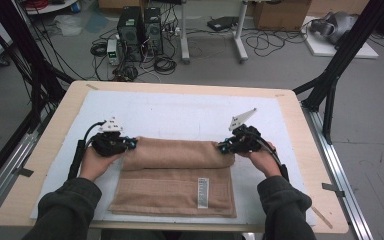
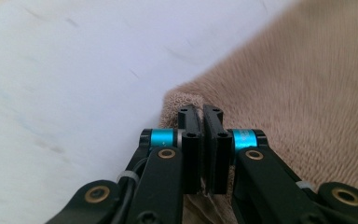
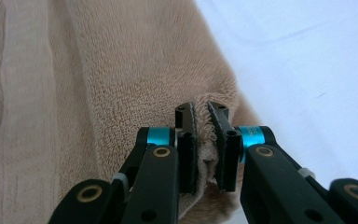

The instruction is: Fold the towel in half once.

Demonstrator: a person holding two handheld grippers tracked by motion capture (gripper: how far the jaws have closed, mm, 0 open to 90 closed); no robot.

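A tan towel [image 1: 175,175] lies on the white mat, its far part rolled into a thick fold [image 1: 177,152] across the table. My left gripper [image 1: 131,143] is at the roll's left end, its jaws shut on a pinch of the towel [image 2: 186,100] edge. At the roll's right end my right gripper [image 1: 222,146] is likewise shut, with terry cloth squeezed between its pads [image 3: 203,140]. A white label [image 1: 203,192] shows on the flat near part of the towel.
The white mat [image 1: 180,112] covers most of the wooden table [image 1: 55,130]. Black frame struts [image 1: 340,55] rise at both far corners. Computers and cables sit on the floor beyond the table's far edge.
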